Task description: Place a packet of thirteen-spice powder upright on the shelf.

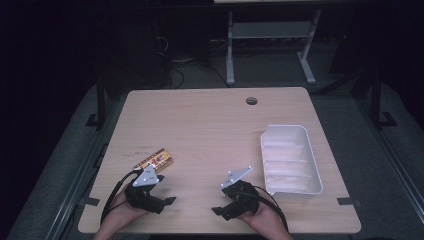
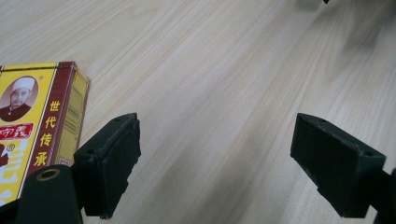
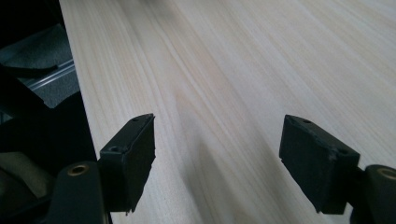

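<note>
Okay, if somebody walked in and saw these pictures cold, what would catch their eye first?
Probably the yellow and red box with Chinese print, lying flat on the table just ahead of the left gripper, the one bright spot on pale wood. Next, the white bin at the table's right side, beside the right gripper. Both grippers are held low near the front edge, jaws wide open with only bare wood between them.

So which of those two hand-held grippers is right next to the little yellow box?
The left hand-held gripper. The yellow and red box lies just beyond it, beside one jaw, while the right hand-held gripper sits nearer the white tray.
</note>
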